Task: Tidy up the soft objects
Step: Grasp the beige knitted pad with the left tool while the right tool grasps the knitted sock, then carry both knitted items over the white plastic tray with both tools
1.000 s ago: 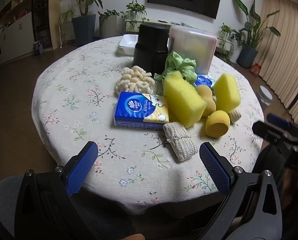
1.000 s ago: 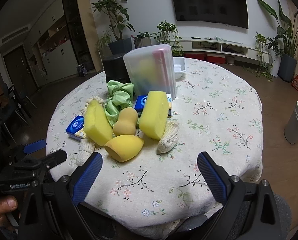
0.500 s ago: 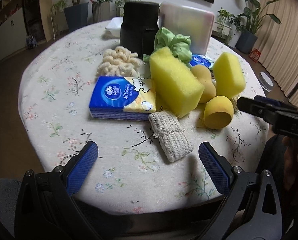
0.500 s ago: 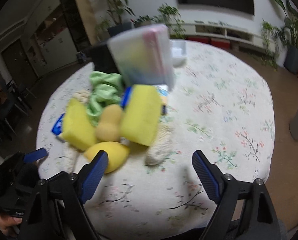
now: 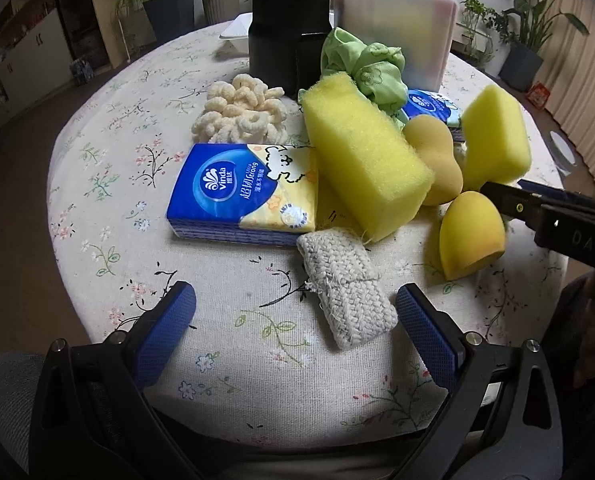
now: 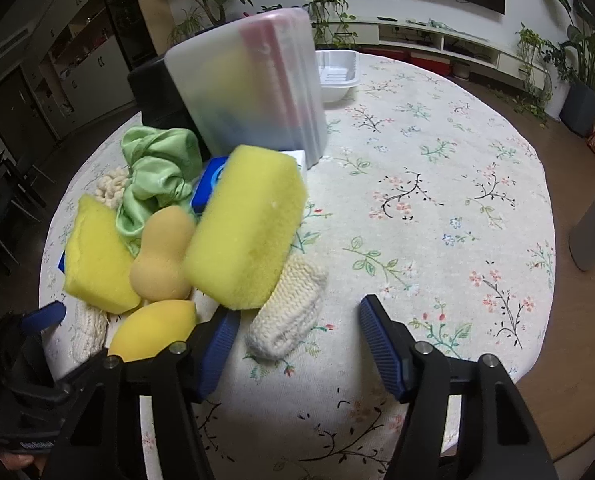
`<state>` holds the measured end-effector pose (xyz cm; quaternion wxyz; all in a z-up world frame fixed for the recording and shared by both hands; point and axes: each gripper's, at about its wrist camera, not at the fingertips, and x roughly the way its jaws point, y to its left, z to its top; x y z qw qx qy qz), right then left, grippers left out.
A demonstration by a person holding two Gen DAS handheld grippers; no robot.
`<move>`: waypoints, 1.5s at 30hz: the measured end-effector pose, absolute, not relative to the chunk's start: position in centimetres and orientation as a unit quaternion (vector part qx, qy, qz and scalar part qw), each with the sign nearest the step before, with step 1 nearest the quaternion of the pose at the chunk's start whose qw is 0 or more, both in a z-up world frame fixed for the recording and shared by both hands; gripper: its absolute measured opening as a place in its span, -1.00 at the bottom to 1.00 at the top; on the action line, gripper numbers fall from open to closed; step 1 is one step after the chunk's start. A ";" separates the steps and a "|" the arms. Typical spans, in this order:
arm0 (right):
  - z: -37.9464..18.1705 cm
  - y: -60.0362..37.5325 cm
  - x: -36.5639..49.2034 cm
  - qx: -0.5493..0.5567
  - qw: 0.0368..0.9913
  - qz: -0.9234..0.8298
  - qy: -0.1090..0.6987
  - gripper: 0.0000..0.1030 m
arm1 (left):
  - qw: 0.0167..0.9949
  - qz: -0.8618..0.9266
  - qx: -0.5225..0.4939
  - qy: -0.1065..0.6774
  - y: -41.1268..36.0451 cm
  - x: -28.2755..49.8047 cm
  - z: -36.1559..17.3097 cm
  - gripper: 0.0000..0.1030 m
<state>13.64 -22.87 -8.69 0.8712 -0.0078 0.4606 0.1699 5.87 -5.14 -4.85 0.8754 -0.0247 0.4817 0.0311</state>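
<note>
- The tabletop (image 5: 225, 360) is round with a flowery cloth, and a heap of soft things lies on it, closer to the near edge than to the far one. Nothing is sorted yet, so I think this is the very start: reaching for the first thing.
- On the left of the heap lies a blue tissue pack (image 5: 241, 194), flat on the cloth. Behind it sits a curly cream scrunchie (image 5: 241, 114).
- The left gripper (image 5: 295, 326) hangs over the near edge with its jaws spread wide and nothing in them. A small knitted cream pad (image 5: 345, 292) lies just ahead of it, nearer the right jaw, not touched.
- In the middle a big yellow sponge (image 5: 363, 160) leans on the tissue pack. Behind it is a green scrunchie (image 5: 361, 66).
- Behind those, toward the far edge, stand a black pot (image 5: 289, 28) and a cloudy plastic box (image 6: 253, 92). The soft things may belong in one of these, but I cannot tell which.
- Next come a tan gourd-shaped sponge (image 6: 163, 250), a yellow egg-shaped sponge (image 6: 153, 330) and a second yellow sponge (image 6: 249, 228).
- The right gripper (image 6: 297, 338) is at the right side of the heap. Its jaws have just been closing and are now about half spread. A second knitted cream pad (image 6: 291, 310) lies just ahead, close to the left jaw. The jaws do not pinch it.
- Next, I think the right gripper needs to go down over that pad, get it between the jaws, squeeze gently, then lift it.
</note>
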 end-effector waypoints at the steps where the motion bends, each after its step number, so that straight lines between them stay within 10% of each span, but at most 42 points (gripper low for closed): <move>1: -8.7 -22.9 13.7 -0.008 0.871 0.170 0.461 0.29 | 0.875 0.033 -0.027 0.483 -5.1 5.9 -4.8 0.97; 8: -8.8 -22.5 13.9 -0.032 0.874 0.166 0.456 0.26 | 0.857 0.037 -0.028 0.514 -5.0 7.1 -4.8 0.99; 15: -8.7 -22.6 13.8 -0.046 0.877 0.160 0.450 -0.27 | 0.863 0.028 -0.019 0.505 -6.0 6.8 -4.8 0.98; 20: -8.7 -22.2 13.5 -0.056 0.878 0.164 0.447 -0.37 | 0.871 0.033 -0.030 0.489 -5.1 6.6 -4.0 0.16; 27: -8.5 -22.2 13.0 -0.054 0.878 0.166 0.446 -0.46 | 0.874 0.023 -0.029 0.484 -4.4 6.5 -3.8 -0.49; 45: -6.4 -23.0 11.3 -0.039 0.883 0.164 0.438 -0.48 | 0.881 0.004 -0.026 0.472 -4.3 4.9 -2.7 -0.51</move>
